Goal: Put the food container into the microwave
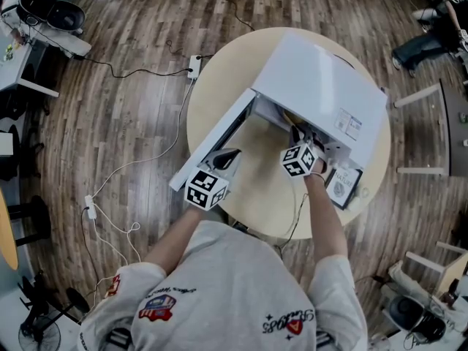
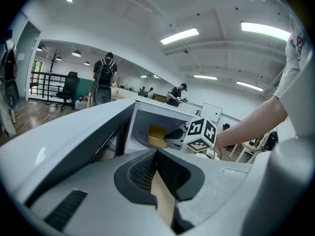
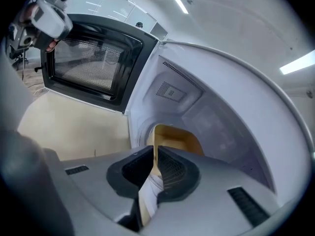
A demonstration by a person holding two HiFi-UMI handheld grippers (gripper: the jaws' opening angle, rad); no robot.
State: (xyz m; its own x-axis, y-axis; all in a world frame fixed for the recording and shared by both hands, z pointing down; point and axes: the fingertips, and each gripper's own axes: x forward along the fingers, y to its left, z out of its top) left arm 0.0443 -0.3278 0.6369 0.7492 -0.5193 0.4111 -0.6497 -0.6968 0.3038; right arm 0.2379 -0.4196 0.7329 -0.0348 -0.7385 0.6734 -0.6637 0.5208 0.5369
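Round table (image 1: 212, 112) holds microwave (image 1: 322, 86); inside, right hand-held gripper (image 3: 152, 156) pinches rim of upright food container (image 3: 177, 134); left hand-held gripper (image 2: 157, 154) closed.

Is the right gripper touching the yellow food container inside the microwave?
Touching. The right gripper view shows the right gripper shut on the yellow food container, pinching its thin wall with no gap.

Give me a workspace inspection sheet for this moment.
surface: round table, bare beside the microwave
job's things: microwave, door open; container inside
clutter: nothing seen
grippers: left gripper shut, empty, near the door; right gripper shut on the container's rim, inside the microwave
cables: white cable runs over the floor from a power strip
surroundings: wood floor, desk, people far behind
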